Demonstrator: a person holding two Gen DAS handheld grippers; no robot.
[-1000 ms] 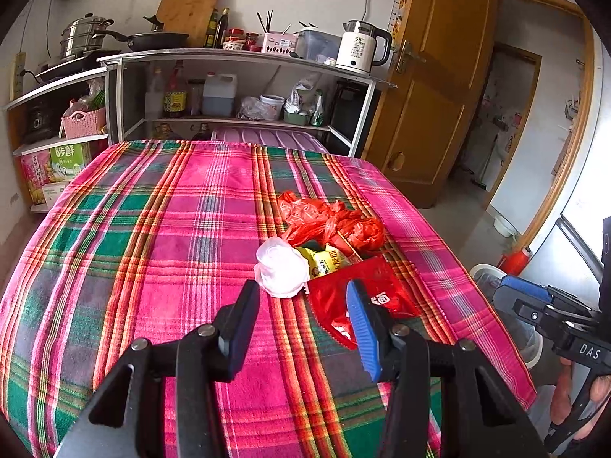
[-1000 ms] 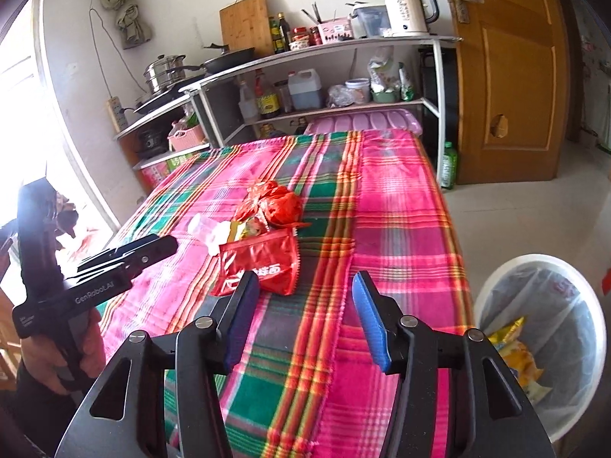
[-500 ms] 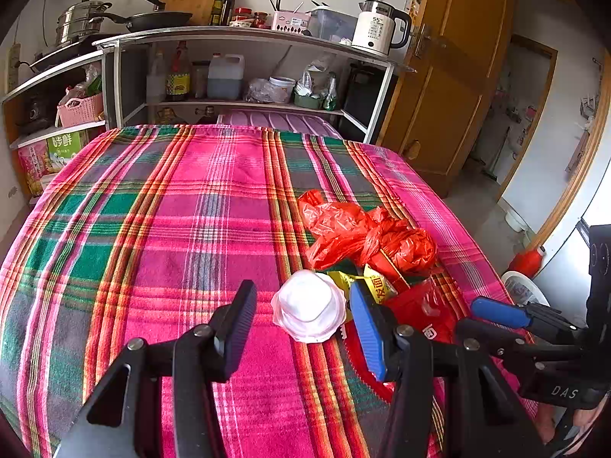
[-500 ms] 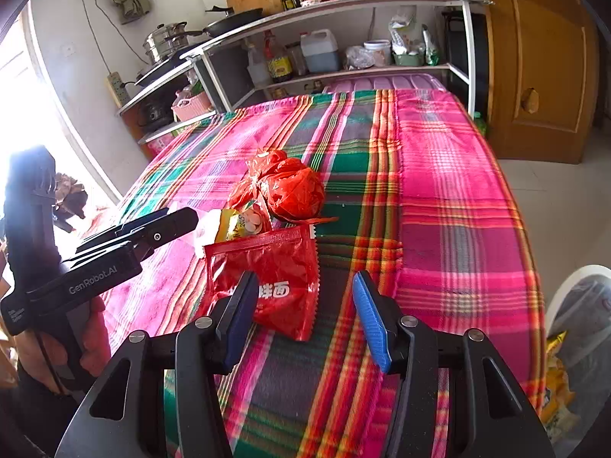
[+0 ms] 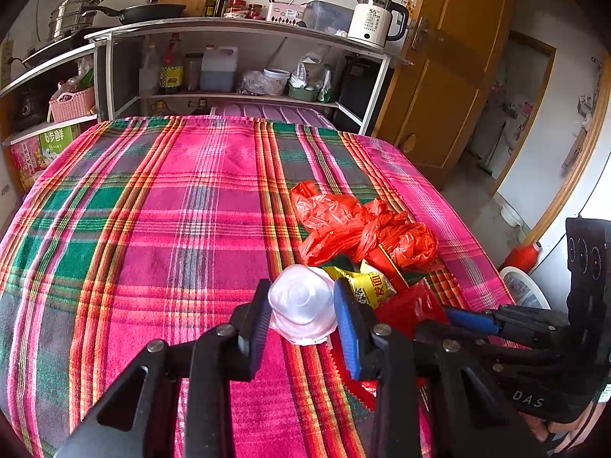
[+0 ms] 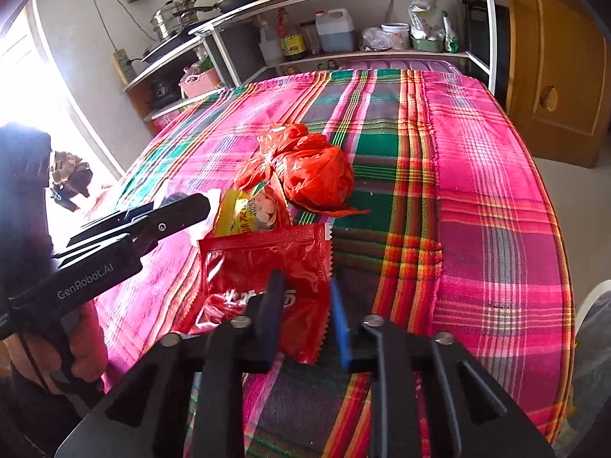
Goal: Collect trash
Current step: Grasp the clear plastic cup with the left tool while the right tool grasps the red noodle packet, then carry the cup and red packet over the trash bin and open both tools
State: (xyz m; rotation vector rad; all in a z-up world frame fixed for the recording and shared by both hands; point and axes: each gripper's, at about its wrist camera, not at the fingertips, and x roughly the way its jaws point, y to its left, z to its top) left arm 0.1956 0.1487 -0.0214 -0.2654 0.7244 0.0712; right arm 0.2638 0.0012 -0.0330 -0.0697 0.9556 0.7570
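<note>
A clear plastic cup (image 5: 301,303) lies on the plaid tablecloth (image 5: 160,229). My left gripper (image 5: 301,315) has closed its fingers against both sides of the cup. Beside it lie a yellow snack packet (image 5: 372,284), a crumpled orange-red plastic bag (image 5: 362,225) and a red foil wrapper (image 6: 267,271). My right gripper (image 6: 303,307) straddles the near end of the red wrapper, fingers partly closed, with a gap still showing on the right side. The bag (image 6: 313,171) and the yellow packet (image 6: 244,217) also show in the right wrist view.
A white trash bin (image 5: 523,290) stands on the floor off the table's right edge. A metal shelf (image 5: 244,30) with a kettle, pans and bottles stands behind the table. A wooden door (image 5: 450,57) is at the back right.
Both grippers moved forward and down onto the trash. The left fingers closed around the plastic cup. The right fingers narrowed over the red wrapper.
</note>
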